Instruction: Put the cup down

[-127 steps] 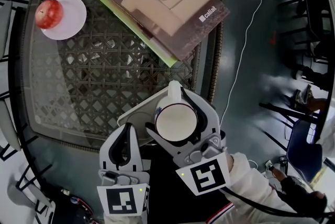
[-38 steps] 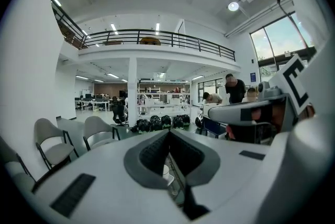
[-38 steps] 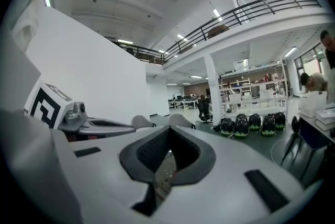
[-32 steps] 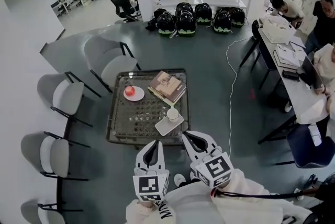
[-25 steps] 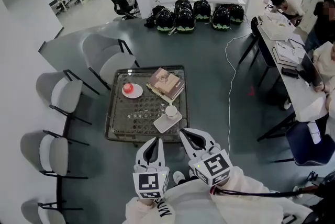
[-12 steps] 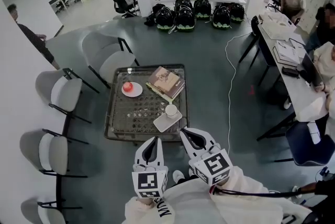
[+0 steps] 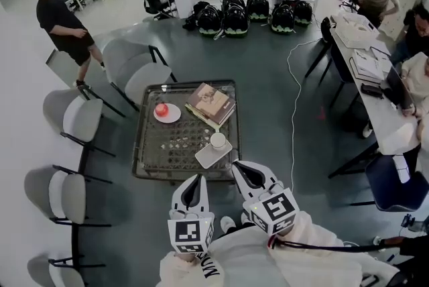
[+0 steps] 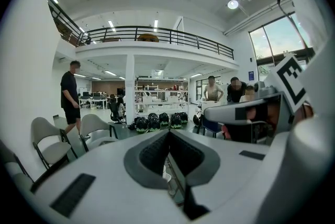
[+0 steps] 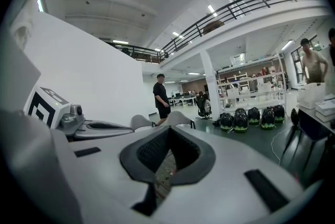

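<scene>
Released from right gripper [image 7: 242, 168] since earlier, cup [image 7: 218, 140] upright on white tray [image 7: 206, 158] near right edge of glass-topped table [image 7: 144, 168], right and left gripper [image 7: 195, 184] jaws closed, empty, short of table, open grey floor [image 7: 268, 111] to right, chairs [image 7: 80, 117] at left.

White cup [image 7: 218, 140], upright, on white tray [image 7: 208, 157]

In the head view the cup [image 7: 218, 140] is shown too small for its handle or contents to be told, and the print on the book [image 7: 211, 103] cannot be read. The lowest chair [image 7: 47, 272] is cut by the left and bottom edges. In the right gripper view only a strip of the table [image 9: 163, 175] is seen past the right gripper [image 9: 170, 130]; in the left gripper view it is hidden almost wholly by the left gripper [image 8: 168, 132]
</scene>
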Demonstrator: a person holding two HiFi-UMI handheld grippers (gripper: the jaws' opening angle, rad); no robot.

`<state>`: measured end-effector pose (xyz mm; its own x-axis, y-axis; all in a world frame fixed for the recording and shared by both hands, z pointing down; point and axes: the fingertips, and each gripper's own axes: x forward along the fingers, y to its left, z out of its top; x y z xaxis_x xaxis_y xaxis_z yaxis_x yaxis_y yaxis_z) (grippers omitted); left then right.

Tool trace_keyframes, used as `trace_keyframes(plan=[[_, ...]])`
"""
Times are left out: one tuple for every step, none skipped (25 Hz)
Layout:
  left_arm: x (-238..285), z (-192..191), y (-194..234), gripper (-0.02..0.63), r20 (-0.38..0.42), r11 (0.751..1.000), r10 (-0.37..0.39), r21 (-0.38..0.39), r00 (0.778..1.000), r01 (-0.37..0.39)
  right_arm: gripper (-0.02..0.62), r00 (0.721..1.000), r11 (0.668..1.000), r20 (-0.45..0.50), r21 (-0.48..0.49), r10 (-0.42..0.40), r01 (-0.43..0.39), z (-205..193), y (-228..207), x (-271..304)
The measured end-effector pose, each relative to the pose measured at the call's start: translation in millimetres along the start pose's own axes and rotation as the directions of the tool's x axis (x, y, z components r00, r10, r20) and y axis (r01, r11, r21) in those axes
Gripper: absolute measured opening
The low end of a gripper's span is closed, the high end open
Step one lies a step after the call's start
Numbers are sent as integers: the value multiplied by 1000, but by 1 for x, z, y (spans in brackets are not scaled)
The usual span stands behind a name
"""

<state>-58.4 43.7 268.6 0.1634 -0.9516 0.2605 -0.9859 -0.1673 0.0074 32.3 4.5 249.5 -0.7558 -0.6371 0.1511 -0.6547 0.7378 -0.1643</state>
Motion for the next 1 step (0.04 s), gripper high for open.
trace_keyframes(plan=[[1, -1, 1, 9, 0, 1000, 0, 1, 1000, 0, 5, 1000, 1000, 0, -1, -3, 3, 0, -1, 1]])
